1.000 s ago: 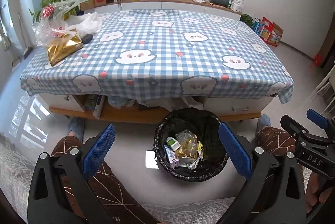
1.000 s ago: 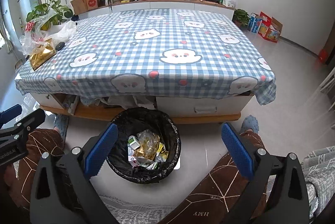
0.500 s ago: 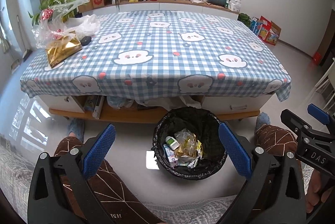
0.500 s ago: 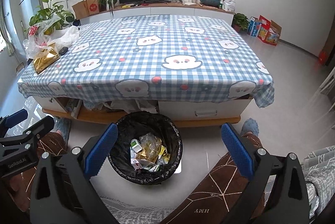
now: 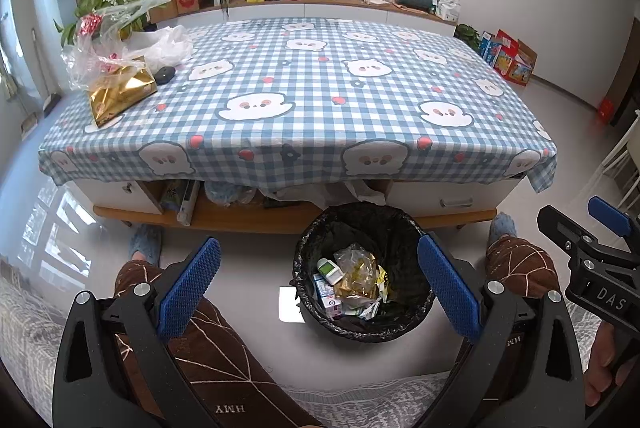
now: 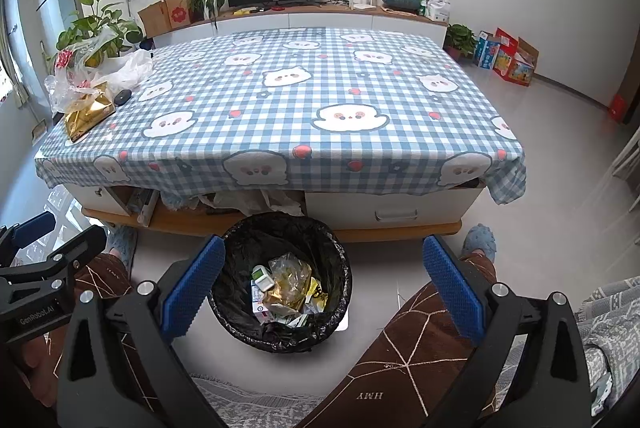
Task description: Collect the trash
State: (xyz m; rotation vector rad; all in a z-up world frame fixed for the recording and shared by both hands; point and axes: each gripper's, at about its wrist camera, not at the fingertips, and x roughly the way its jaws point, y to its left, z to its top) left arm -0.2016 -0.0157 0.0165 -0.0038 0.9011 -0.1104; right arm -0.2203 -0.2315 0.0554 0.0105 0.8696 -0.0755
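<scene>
Left wrist view: left gripper and right gripper both spread wide and empty above the lap; trash bin, black-lined, on the floor against the table, holding wrappers and small cartons. Remaining candidate: gold foil bag at the far left corner, judged light, crinkly, slippery; pinch a folded edge. Obstructions: clear plastic bags touching it, dark mouse-like object just beside.

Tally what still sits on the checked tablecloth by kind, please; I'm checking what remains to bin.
Gold foil bag: 1
Clear plastic bags: 1 heap, number unclear
White plastic bag: 1
Small black object: 1
Total: 4 kinds
</scene>
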